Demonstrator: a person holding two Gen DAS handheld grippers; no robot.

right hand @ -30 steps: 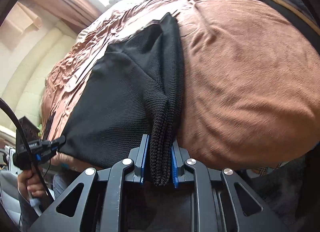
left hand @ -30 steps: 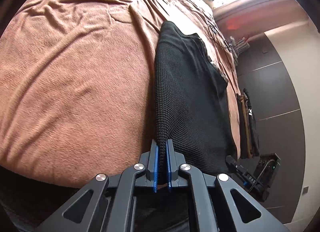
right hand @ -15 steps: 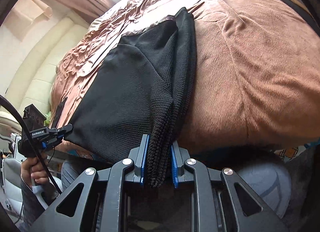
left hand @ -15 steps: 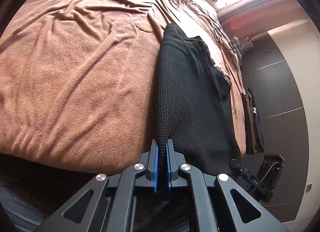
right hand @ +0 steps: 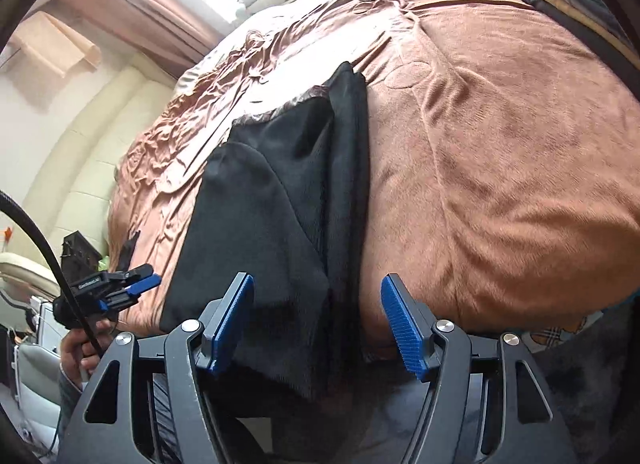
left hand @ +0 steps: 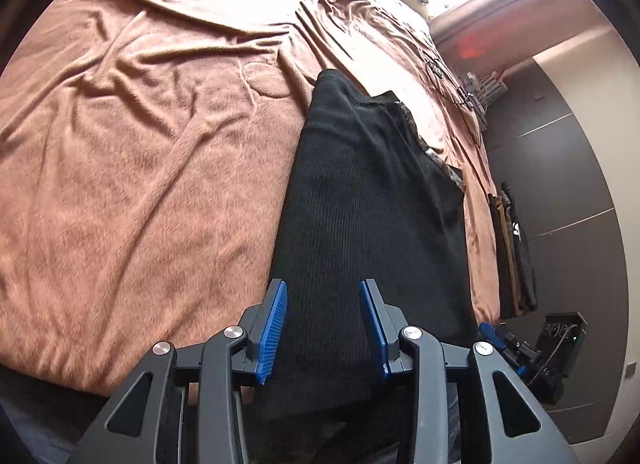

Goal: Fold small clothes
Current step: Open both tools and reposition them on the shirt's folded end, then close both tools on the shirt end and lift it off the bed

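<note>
**Both sets of jaws opening over the black knit on the bed**

Left wrist view first. Left gripper [left hand: 323, 326] with jaws opening, blue pads clear of the cloth on either side, nothing pinched. Black knit garment [left hand: 372, 203] lying lengthwise straight ahead on the brown blanket [left hand: 132, 167], near end running off the bed edge beneath the jaws. Looks like one flat dark slab from here, with a bit of patterned trim peeking out along its right edge. Off to the right: a stack of folded clothes [left hand: 514, 248] at the bed edge, plus the right gripper [left hand: 504, 340] poking in low, too small to judge. Dark wall panels behind that.

Right wrist view next. Right gripper [right hand: 316, 322] also opening, wider gap, pads not touching anything; garment [right hand: 280, 199] and a strip of blanket [right hand: 500, 151] between them. Shows what the other view hides: layers folded over one another, a long narrow fold along the right side and a rounded flap on top. Also only here: left gripper [right hand: 138, 284] seen from outside at the garment's left edge, held in a hand [right hand: 78, 352] with a black cable [right hand: 44, 248] running up. Cream headboard and curtain at left, some cords on the blanket far back.
</note>
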